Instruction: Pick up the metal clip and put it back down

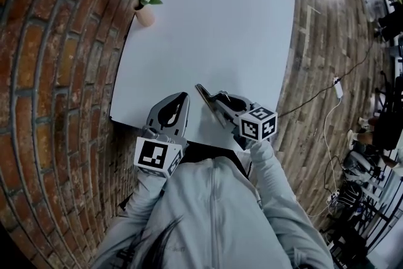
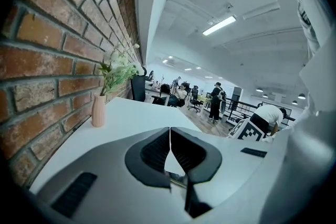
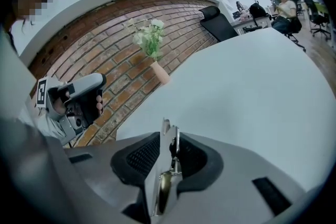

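The metal clip (image 3: pixel 167 165) is a thin silver clamp that stands on edge between the jaws of my right gripper (image 3: pixel 169 136), whose dark pads close on its two sides. In the head view the clip (image 1: pixel 204 96) sticks out ahead of the right gripper (image 1: pixel 215 103), just over the near edge of the white table (image 1: pixel 214 22). My left gripper (image 1: pixel 179 99) rests beside it on the left, at the table's near edge. In the left gripper view its jaws (image 2: pixel 169 131) meet tip to tip with nothing between them.
A pink vase (image 1: pixel 144 14) with white flowers stands at the table's far left corner by the brick wall (image 1: pixel 56 60). Wooden floor with cables lies to the right. Office chairs and people sit far off (image 2: pixel 178 94).
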Available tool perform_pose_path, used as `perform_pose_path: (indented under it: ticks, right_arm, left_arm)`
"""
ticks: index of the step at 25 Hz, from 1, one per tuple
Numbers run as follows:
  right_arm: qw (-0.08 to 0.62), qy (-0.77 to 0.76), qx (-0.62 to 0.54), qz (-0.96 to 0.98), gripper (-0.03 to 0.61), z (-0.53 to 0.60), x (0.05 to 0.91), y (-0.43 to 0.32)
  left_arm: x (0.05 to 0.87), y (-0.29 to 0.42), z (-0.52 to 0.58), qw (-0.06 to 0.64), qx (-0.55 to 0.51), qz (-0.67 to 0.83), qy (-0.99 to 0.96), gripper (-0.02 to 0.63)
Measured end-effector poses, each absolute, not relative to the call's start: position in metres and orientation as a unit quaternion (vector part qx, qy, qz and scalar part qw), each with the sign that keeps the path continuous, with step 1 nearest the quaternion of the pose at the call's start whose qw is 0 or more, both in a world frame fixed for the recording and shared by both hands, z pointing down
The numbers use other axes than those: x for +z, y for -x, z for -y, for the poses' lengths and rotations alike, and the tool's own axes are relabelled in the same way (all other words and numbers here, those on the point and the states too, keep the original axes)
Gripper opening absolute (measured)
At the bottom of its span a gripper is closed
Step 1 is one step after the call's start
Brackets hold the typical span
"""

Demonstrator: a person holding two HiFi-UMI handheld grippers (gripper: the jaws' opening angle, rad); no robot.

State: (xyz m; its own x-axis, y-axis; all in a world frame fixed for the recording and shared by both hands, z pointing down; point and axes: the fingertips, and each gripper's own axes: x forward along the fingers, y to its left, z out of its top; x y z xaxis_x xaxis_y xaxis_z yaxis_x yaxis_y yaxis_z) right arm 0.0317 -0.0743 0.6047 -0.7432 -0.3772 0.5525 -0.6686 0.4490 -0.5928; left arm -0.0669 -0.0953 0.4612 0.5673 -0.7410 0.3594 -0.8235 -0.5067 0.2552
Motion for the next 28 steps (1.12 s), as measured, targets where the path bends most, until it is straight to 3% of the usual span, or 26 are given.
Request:
perform_pose_path:
  ticks: [3, 6, 28]
  right_arm:
    - [0.175, -0.317, 0.421, 0.832, 0.133, 0.075, 0.605, -0.033]
    - [0.175, -0.326, 0.416, 0.831, 0.149, 0.078, 0.604, -0.036]
    - [0.143, -0.372, 0.286, 0.871, 0.160, 0.092, 0.509, -0.064]
  left_arm:
    - [0.460, 0.068, 0.095, 0.202, 0.101, 0.456, -0.861, 0.029]
    - [0.460, 0.068, 0.097, 0.201, 0.100, 0.456, -0.861, 0.029]
    - [0.416, 0.070, 0.095, 0.157, 0.076, 0.467, -0.867, 0.029]
